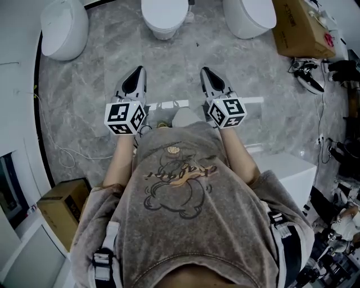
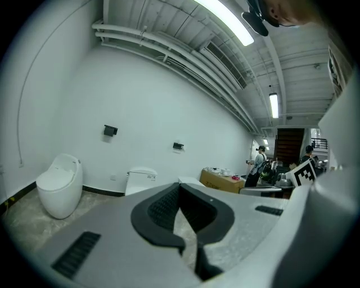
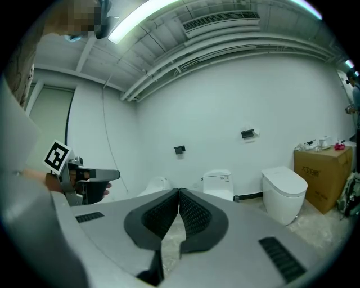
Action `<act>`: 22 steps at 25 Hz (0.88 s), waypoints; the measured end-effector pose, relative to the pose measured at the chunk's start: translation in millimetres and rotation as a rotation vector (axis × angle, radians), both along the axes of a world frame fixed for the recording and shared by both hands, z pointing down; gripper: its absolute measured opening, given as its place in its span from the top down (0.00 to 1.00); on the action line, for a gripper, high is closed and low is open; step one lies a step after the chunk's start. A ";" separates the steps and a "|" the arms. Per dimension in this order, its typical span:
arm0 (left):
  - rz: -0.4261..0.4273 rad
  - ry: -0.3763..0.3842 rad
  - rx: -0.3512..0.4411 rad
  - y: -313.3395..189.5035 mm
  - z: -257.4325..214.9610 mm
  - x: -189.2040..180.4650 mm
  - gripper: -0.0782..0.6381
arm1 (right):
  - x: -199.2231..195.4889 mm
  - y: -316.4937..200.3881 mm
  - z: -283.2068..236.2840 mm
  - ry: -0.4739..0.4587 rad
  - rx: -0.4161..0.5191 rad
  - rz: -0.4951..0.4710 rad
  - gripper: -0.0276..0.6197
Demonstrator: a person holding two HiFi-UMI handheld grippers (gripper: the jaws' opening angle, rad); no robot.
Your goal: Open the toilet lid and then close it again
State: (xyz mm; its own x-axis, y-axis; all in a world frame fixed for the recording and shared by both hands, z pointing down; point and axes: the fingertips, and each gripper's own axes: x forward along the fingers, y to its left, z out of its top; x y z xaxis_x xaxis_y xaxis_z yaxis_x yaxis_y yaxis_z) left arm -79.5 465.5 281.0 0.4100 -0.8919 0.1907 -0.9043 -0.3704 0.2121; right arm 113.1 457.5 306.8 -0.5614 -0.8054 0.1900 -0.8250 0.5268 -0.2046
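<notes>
Well, both my grippers are held out ahead of me, side by side over the floor. The left gripper (image 1: pixel 135 77) has its fingers pressed together on nothing, and the right gripper (image 1: pixel 210 77) is the same, pads meeting and empty.

The toilet lid (image 1: pixel 164 11) lies down on the middle toilet, straight ahead at the far wall and well apart from both grippers. A left toilet (image 1: pixel 64 28) and a right toilet (image 1: pixel 249 17) stand to either side of it, also shut. A cardboard box (image 1: pixel 301 28) sits far right, just beside the right toilet, and a second box (image 1: pixel 63 207) sits near left. A thin cable (image 1: pixel 53 143) trails along the left side, and dark gear (image 1: pixel 308 76) is heaped along the right edge. A white block (image 1: pixel 289 171) stands near right.

The floor (image 1: pixel 95 84) is grey veined stone, the walls plain white with small black fixtures (image 3: pixel 247 134), and ducts and strip lights run overhead. Two people (image 2: pixel 260 164) stand far off to the right.

My grey shirt (image 1: pixel 185 197) hides the near floor. The middle toilet's back is cut off at the top edge, and I cannot make out what the gear on the right is.
</notes>
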 end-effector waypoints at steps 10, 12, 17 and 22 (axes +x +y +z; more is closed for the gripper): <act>0.021 -0.032 -0.036 -116.7 21.3 11.1 0.88 | 4.4 -124.6 14.7 0.021 0.003 -0.023 0.91; 0.019 -0.034 -0.037 -146.6 21.7 13.1 0.88 | 5.3 -157.5 14.9 0.026 0.002 -0.040 0.91; -0.014 -0.024 -0.030 -210.7 22.3 19.4 0.88 | 12.9 -227.8 15.7 0.010 0.001 -0.071 0.91; -0.040 -0.074 -0.036 -259.1 31.2 10.0 0.88 | -6.3 -282.5 26.1 0.074 0.016 -0.136 0.91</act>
